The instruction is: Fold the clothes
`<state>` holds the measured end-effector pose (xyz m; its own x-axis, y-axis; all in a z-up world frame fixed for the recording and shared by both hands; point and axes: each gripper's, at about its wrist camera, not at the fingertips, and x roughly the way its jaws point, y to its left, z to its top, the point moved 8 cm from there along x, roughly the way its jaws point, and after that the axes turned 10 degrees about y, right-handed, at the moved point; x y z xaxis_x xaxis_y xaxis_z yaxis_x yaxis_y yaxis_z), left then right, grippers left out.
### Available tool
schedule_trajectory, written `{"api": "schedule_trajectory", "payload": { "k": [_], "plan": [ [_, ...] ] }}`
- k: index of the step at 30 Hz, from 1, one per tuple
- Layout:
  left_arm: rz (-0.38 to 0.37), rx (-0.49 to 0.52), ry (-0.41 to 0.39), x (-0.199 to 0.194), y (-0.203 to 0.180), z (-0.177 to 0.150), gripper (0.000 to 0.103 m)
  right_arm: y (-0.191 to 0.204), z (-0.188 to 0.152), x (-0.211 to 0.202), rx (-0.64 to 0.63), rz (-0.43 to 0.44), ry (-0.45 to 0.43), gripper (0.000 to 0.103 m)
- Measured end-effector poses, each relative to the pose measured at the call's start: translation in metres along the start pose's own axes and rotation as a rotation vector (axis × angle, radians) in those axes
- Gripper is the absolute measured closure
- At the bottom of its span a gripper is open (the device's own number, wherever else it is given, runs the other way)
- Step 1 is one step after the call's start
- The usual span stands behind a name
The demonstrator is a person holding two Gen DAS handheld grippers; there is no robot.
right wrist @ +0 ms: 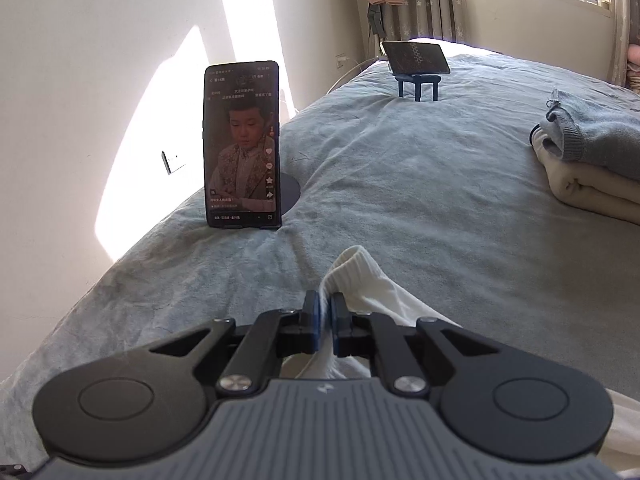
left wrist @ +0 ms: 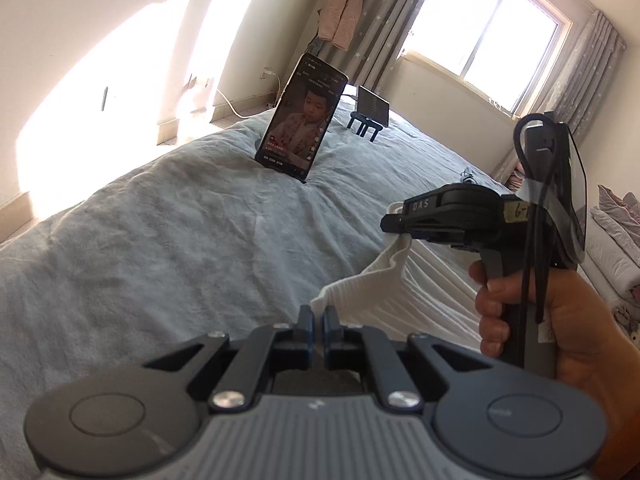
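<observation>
A white ribbed garment (left wrist: 384,280) is held up above the grey-blue bedspread (left wrist: 180,232). My left gripper (left wrist: 319,316) is shut on one edge of it. My right gripper (right wrist: 325,312) is shut on another edge of the white garment (right wrist: 360,276); in the left wrist view the right gripper (left wrist: 394,222) shows from the side, a hand on its handle, with the cloth hanging from its tip. The garment spans between the two grippers, and its lower part is hidden behind them.
A phone (right wrist: 241,146) stands upright on a stand on the bed, playing a video. A second device (right wrist: 416,58) sits on a small blue stand farther back. Folded grey and cream clothes (right wrist: 592,160) are stacked at the right. Wall, curtains and window lie beyond.
</observation>
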<state>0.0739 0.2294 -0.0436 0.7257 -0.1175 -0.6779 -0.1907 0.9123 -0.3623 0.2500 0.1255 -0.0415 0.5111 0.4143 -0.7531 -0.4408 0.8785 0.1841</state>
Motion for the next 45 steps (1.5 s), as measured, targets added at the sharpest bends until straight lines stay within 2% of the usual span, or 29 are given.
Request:
{"api": "schedule_trajectory", "payload": {
  "k": [3,7,10,13,14,15,18,19,31,39,45],
  "plan": [
    [0.045,-0.018,-0.017,-0.007,0.017,0.005,0.098,0.016,0.004,0.003,-0.007,0.025,-0.009,0.095],
    [0.093,-0.032,0.03,-0.002,0.034,0.003,0.098,0.031,0.001,0.016,-0.016,0.039,0.007,0.094],
    [0.104,-0.018,0.051,0.003,0.035,0.001,0.098,0.034,-0.003,0.027,-0.017,0.034,0.019,0.094],
    [0.114,0.006,0.048,0.005,0.031,0.003,0.095,0.034,-0.005,0.031,-0.012,0.038,0.017,0.089],
    [0.116,0.013,0.045,0.005,0.03,0.003,0.092,0.033,-0.005,0.031,-0.01,0.04,0.016,0.087],
    [0.119,0.02,0.04,0.005,0.028,0.004,0.091,0.033,-0.004,0.03,-0.01,0.042,0.017,0.082],
    [0.122,0.032,0.03,0.005,0.025,0.005,0.079,0.03,-0.004,0.021,-0.002,0.051,0.012,0.06],
    [0.12,0.027,0.03,0.005,0.025,0.005,0.075,0.029,-0.004,0.017,0.0,0.053,0.004,0.058],
    [0.124,-0.01,-0.025,-0.007,0.026,0.009,0.068,-0.009,-0.024,-0.049,0.008,0.028,-0.035,0.053],
    [0.1,0.019,-0.034,-0.015,0.014,0.005,0.068,-0.048,-0.056,-0.089,0.061,-0.011,-0.049,0.051],
    [0.077,0.082,-0.039,-0.018,-0.008,0.0,0.067,-0.077,-0.086,-0.108,0.112,-0.039,-0.037,0.051]
  ]
}}
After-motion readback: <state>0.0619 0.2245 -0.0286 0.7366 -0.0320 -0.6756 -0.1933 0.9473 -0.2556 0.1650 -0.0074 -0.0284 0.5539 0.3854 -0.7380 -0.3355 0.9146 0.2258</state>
